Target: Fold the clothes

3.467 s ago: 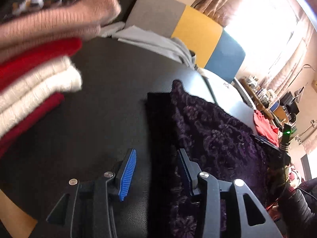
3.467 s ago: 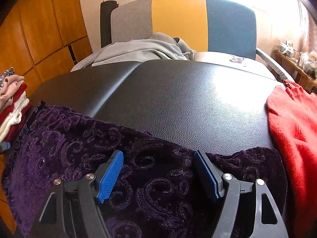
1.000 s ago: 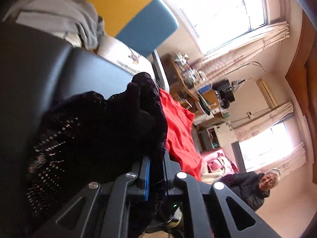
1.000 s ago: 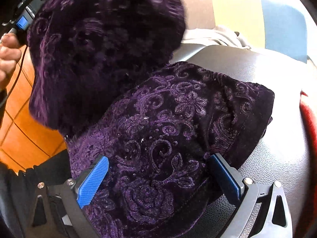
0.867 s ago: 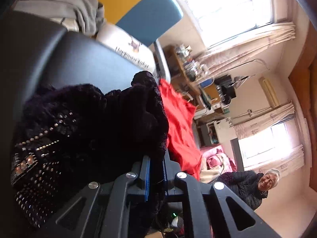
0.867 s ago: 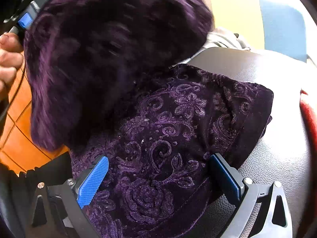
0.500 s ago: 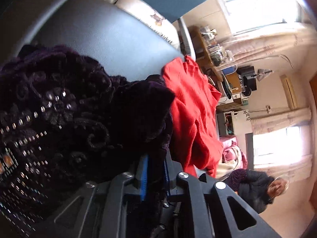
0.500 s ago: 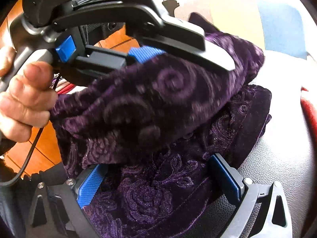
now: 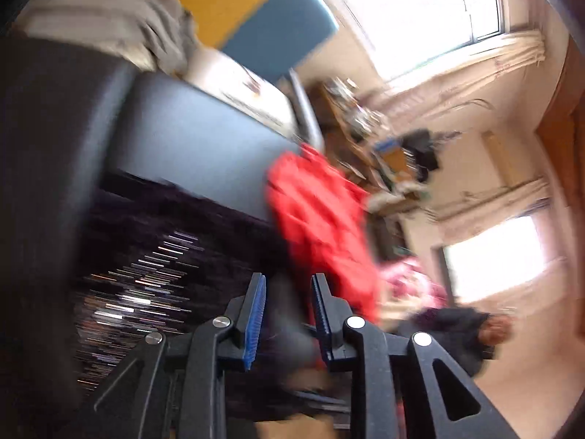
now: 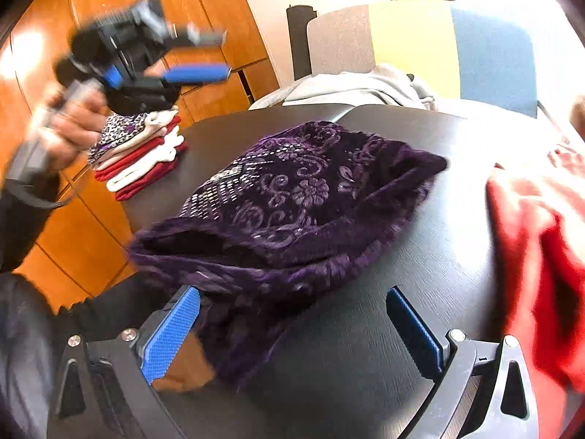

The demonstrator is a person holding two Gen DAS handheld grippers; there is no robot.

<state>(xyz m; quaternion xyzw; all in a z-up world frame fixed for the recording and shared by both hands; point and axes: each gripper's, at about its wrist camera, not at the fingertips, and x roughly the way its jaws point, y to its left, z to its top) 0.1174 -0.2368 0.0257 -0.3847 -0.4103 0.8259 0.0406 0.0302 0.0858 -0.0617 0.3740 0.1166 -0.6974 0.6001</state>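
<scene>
A purple velvet garment (image 10: 292, 190) lies folded over on the black table (image 10: 365, 373); in the left wrist view it is a dark blur (image 9: 164, 241). My left gripper (image 9: 289, 311) has its jaws opening with nothing between them. The right wrist view shows this left gripper (image 10: 223, 53) held by a hand up at the left, well clear of the garment. My right gripper (image 10: 292, 292) stands wide open at the garment's near edge. Cloth hangs beside its left pad (image 10: 172, 329), and neither pad presses on it.
A red garment (image 10: 541, 256) lies at the table's right, also blurred in the left wrist view (image 9: 321, 212). A stack of folded clothes (image 10: 142, 153) sits at the far left corner. A grey garment (image 10: 358, 87) lies on the chair behind. A seated person (image 9: 457, 333) is in the background.
The left gripper let go of the purple fold and swung away up and left. The garment now lies doubled over on the table. The right gripper drew back and rose.
</scene>
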